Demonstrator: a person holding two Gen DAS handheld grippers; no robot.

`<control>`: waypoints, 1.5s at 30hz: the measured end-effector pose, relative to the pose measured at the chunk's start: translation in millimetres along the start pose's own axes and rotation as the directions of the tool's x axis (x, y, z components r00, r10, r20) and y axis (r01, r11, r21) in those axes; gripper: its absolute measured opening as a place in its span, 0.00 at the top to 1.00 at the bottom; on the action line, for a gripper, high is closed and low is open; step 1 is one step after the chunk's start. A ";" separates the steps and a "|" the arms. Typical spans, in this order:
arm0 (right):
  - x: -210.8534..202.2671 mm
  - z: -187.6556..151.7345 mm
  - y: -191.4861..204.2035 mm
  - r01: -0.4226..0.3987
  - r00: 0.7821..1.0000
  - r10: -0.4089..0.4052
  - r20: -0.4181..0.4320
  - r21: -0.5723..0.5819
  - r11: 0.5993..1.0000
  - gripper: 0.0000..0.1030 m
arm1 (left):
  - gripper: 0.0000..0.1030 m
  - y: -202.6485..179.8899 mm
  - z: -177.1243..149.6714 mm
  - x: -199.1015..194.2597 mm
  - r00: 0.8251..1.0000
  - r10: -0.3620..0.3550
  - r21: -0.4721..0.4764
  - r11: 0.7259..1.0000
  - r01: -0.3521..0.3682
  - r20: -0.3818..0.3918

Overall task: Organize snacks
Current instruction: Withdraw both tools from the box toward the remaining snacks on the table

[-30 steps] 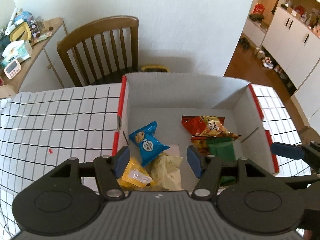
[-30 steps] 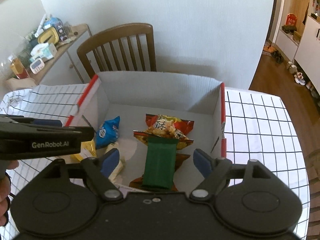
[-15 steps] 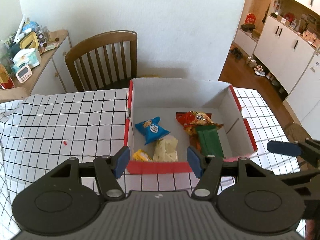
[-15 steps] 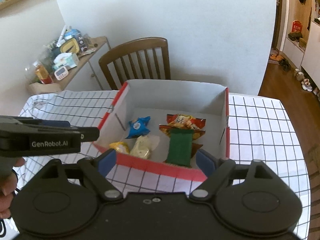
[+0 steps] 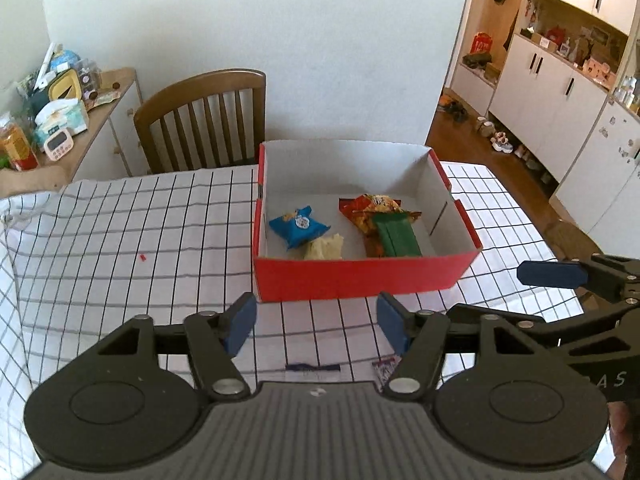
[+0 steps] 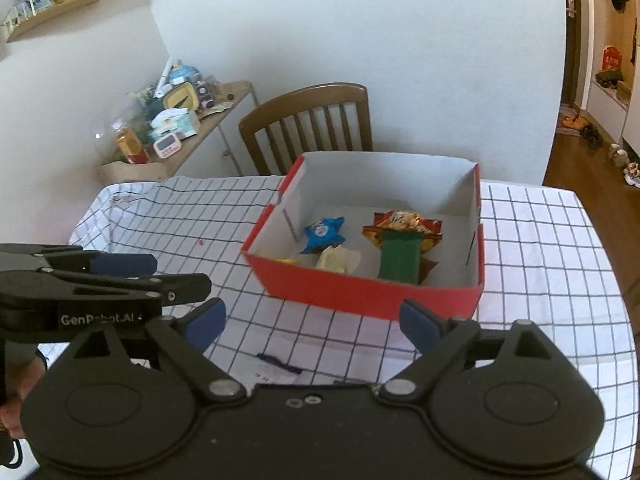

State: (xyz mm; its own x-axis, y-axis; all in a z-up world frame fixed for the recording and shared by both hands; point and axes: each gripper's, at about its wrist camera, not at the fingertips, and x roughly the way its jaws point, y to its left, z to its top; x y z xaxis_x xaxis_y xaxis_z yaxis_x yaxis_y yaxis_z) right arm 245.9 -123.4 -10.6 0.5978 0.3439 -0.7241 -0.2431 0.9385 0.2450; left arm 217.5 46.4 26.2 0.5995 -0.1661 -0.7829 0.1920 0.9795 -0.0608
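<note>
A red cardboard box (image 5: 360, 278) (image 6: 360, 292) with white inside stands on the checked tablecloth. In it lie a blue snack bag (image 5: 298, 226) (image 6: 322, 232), a pale yellow packet (image 5: 324, 248) (image 6: 334, 260), an orange-red chip bag (image 5: 370, 208) (image 6: 404, 222) and a green packet (image 5: 398, 236) (image 6: 400, 256) on top of it. My left gripper (image 5: 316, 326) hangs in front of the box, jaws opening, nothing between them. My right gripper (image 6: 314, 322) is also short of the box, jaws opening and empty. Small wrappers (image 5: 312, 367) (image 6: 276, 364) lie on the cloth just below both grippers.
A wooden chair (image 5: 208, 120) (image 6: 308, 128) stands behind the table. A side cabinet (image 5: 60, 100) (image 6: 172, 128) with clutter is at the far left. White cupboards (image 5: 560, 92) and a wooden floor lie to the right. The cloth (image 5: 120, 232) left of the box is bare.
Both grippers have pulled back and up from over the box, which now sits whole and farther away. Both pairs of jaws stand wider. The snacks inside have not moved.
</note>
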 end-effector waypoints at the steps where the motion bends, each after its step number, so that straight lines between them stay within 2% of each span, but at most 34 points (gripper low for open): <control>1: -2.4 -3.5 1.2 -0.008 1.000 0.008 0.002 0.005 1.000 0.07 | 0.31 0.8 -4.2 -2.4 1.000 -0.004 -0.006 1.000 0.004 0.000; 4: -7.4 -12.7 4.3 -0.020 1.000 0.020 0.006 0.008 1.000 0.05 | 0.30 1.4 -17.7 -7.0 1.000 -0.005 -0.004 1.000 0.005 -0.001; 9: -10.4 -34.2 9.1 -0.032 0.999 0.032 -0.002 0.013 0.999 0.03 | 0.19 6.6 -39.3 -7.8 1.000 -0.008 -0.021 1.000 0.008 -0.019; 16: -1.5 -72.0 8.0 -0.007 0.999 0.008 -0.038 0.005 1.000 0.01 | 0.17 17.4 -76.5 7.0 0.996 -0.010 -0.073 0.997 0.004 -0.091; 23: 30.5 -108.9 -9.9 0.046 0.990 -0.041 -0.134 0.040 0.998 0.03 | 0.17 32.3 -106.4 36.9 0.981 0.014 -0.126 0.991 -0.040 -0.195; 27: 47.7 -113.0 -18.8 0.069 0.985 -0.060 -0.159 0.052 0.996 0.05 | 0.17 38.6 -115.1 57.3 0.967 0.016 -0.125 0.991 -0.049 -0.253; 29: 57.7 -112.4 -23.4 0.082 0.983 -0.072 -0.170 0.056 0.995 0.08 | 0.17 40.7 -118.7 70.8 0.956 0.014 -0.118 0.992 -0.050 -0.292; 36: 92.2 -105.3 -38.1 0.114 0.972 -0.099 -0.213 0.059 0.992 0.19 | 0.17 44.7 -123.9 107.2 0.933 0.044 -0.103 0.991 -0.086 -0.357; 41: 112.4 -100.9 -45.6 0.139 0.961 -0.120 -0.249 0.064 0.988 0.26 | 0.18 49.3 -126.0 124.8 0.917 0.014 -0.129 0.989 -0.071 -0.399; 45: 122.9 -98.3 -51.7 0.150 0.957 -0.124 -0.264 0.079 0.986 0.32 | 0.20 50.2 -126.8 132.7 0.913 -0.010 -0.146 0.988 -0.055 -0.409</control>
State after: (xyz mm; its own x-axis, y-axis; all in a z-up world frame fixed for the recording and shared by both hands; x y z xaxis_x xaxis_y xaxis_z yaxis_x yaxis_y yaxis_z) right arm 256.8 -132.5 -175.7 0.4005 0.2046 -0.8931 -0.0892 0.9788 0.1842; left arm 208.1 87.9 -159.2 0.2279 -0.1144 -0.9669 0.0437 0.9933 -0.1072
